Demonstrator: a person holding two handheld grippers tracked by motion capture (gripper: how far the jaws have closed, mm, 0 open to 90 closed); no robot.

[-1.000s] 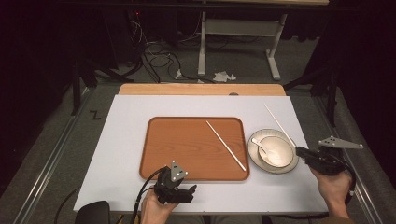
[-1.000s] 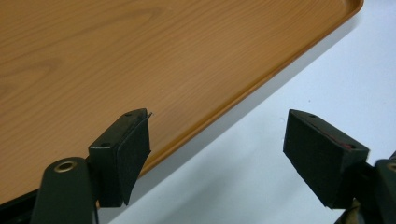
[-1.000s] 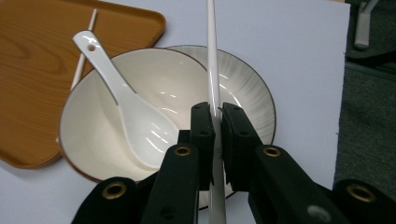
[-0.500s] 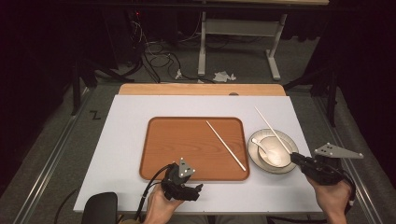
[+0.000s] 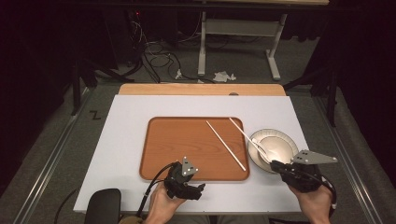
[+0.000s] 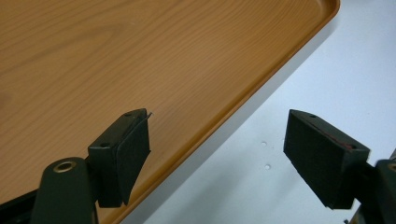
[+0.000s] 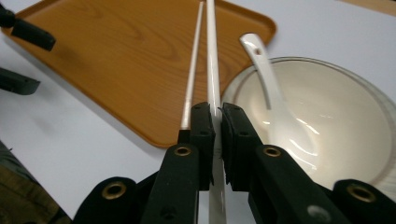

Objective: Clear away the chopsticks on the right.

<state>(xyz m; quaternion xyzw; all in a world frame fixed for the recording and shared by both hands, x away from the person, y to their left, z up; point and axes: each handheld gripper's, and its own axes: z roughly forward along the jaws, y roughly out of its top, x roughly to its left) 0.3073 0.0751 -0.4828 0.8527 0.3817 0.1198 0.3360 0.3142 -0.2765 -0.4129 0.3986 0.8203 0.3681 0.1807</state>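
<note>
in the right gripper view the right tongs (image 7: 218, 128) are closing narrowly on a white chopstick (image 7: 212, 60), and their black jaws are covering its near end, so where it finishes is hard to tell. the left tongs (image 6: 217, 154) are standing wide with nothing between them, one jaw hanging over the near rim of the wooden tray (image 6: 116, 60) and the other over the white counter (image 6: 336, 79). in the high view the left tongs (image 5: 200, 189) are sitting at the near edge of the counter (image 5: 126, 130), just short of the tray (image 5: 173, 144), with the hand (image 5: 161, 207) partly cut off by the bottom edge. the second chopstick (image 5: 226, 145) is lying flat in the tray, slanting toward its near right corner. the held chopstick (image 5: 243, 132) is crossing over the tray's right rim. just right of the tray, the pale bowl (image 5: 280, 144) is holding a white spoon (image 7: 268, 88), its handle leaning on the rim toward the tray. the bowl's right side is running out of the right gripper view.
</note>
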